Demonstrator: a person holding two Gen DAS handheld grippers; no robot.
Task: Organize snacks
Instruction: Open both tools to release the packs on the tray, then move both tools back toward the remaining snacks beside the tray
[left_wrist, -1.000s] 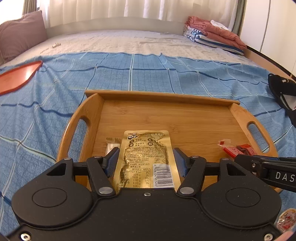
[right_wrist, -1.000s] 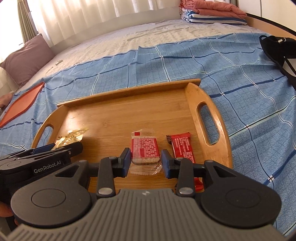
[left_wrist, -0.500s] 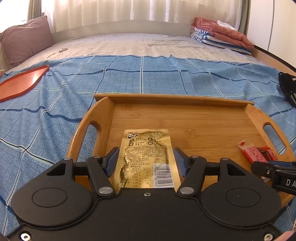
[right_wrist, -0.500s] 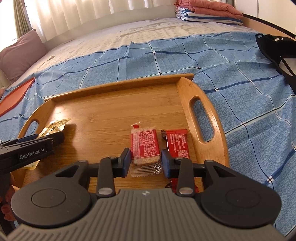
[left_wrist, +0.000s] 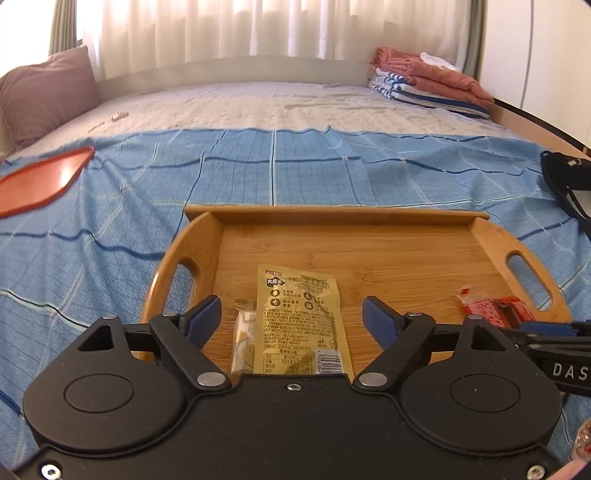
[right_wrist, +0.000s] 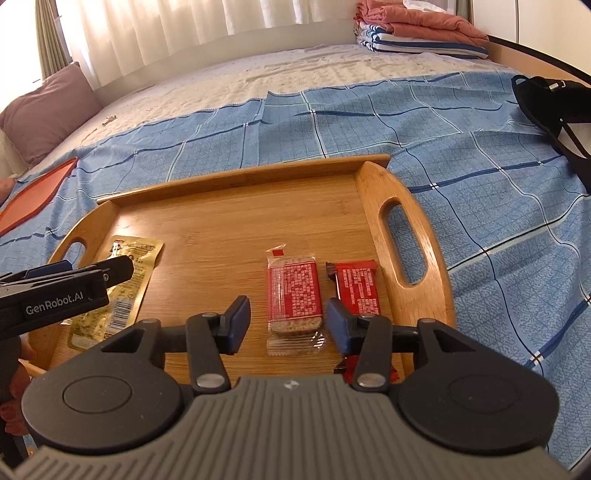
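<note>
Your left-wrist camera looks low and close over the wooden tray's (left_wrist: 373, 254) left half toward the curtains; your right-wrist camera covers its right half. Both views share the tray (right_wrist: 236, 236) and bed (right_wrist: 369, 110).

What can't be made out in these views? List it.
- Pale packet, left wrist view: mostly under the gold packet; label unreadable.
- Gold packet, right wrist view: middle hidden by the left gripper.
- Dark red bar, right wrist view: near end behind the right gripper finger.
- Black bag: cut off by the right edge.
- Small object on the bare mattress: too small.
</note>
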